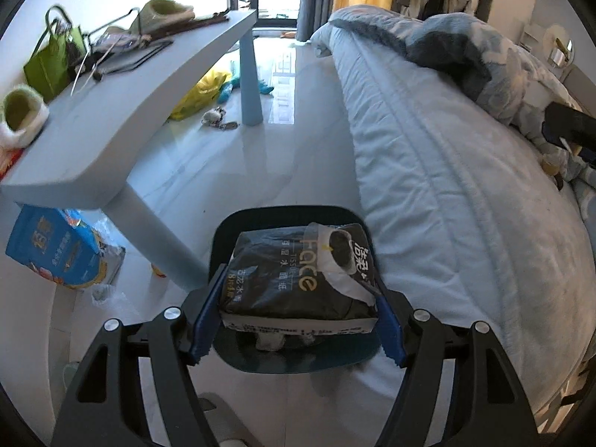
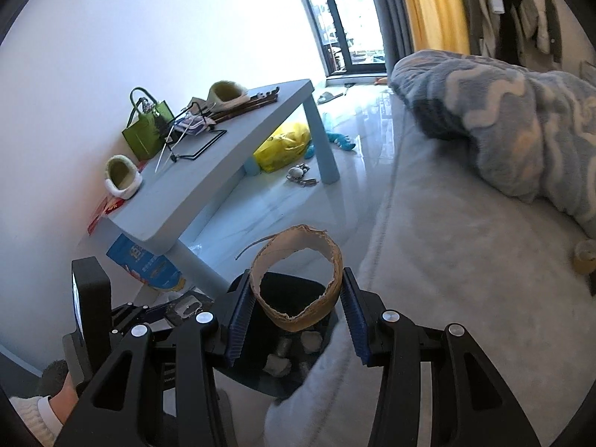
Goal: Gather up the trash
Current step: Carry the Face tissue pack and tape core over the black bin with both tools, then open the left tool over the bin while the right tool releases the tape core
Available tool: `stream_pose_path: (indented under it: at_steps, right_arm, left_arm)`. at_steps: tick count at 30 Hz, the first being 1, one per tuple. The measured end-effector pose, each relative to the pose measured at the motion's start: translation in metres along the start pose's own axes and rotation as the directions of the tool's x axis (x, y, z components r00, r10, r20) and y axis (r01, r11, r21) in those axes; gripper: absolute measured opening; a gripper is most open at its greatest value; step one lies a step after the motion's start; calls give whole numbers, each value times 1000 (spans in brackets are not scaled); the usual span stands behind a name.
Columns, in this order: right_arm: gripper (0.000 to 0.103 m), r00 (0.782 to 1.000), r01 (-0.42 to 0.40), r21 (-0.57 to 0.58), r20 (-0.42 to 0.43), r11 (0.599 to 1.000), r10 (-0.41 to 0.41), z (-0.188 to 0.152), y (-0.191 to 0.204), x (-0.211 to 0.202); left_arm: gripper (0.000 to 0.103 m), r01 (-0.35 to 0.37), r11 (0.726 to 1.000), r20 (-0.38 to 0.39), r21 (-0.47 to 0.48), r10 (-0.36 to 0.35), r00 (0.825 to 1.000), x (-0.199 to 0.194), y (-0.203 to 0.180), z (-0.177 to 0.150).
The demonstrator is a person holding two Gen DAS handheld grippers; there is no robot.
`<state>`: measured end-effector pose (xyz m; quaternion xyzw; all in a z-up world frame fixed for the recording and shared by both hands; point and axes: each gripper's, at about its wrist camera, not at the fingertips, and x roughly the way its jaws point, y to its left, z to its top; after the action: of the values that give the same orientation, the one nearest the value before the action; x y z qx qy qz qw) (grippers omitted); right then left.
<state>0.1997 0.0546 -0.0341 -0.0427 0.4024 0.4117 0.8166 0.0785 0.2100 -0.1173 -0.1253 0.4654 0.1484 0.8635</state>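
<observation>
My left gripper (image 1: 296,320) is shut on a black tissue pack wrapper (image 1: 298,283) printed "Face", held just above a dark bin (image 1: 287,219) on the floor beside the bed. My right gripper (image 2: 296,313) is shut on a brown cardboard ring (image 2: 298,279), a flattened roll core, held over the same bin (image 2: 260,376). Crumpled tissue balls (image 2: 277,365) lie inside the bin. The left gripper's body (image 2: 89,298) shows at the lower left of the right wrist view.
A light blue table (image 1: 123,119) stands left, bearing a green bag (image 1: 50,63), fuzzy slippers and wire items. A blue package (image 1: 56,249) lies under it; a yellow bag (image 1: 201,93) and small toy lie further off. The bed (image 1: 465,205) runs along the right.
</observation>
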Motion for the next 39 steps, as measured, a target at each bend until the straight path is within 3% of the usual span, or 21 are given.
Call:
stream_pose_path:
  at_steps: [12,23,28,33,39]
  right_arm:
    - [47,999,-4,-77,-45,997,1,13,47,54]
    - [47,982,35,-156,-176,987,-63,3,72,119]
    - [47,973,51,-155,-215,987,-84,-4,70,138]
    - [47,958,76,-177,-258,981,-121,-10,68,158]
    - [47,941,92,-176,-308,980,-144,-21,64,178]
  left_arm:
    - [73,50,995,-74,-87,-57,996,36,68,-4]
    - [73,160,986,-184,-40,-165,969,70,64,-13]
    - [78,216,976,-245,-7,-211,946,82,53,-15]
    - [89,201,979,-269,20,-188,945,87,49,-19]
    - [88,217,975,-249,38,-201,947,72,53,-19]
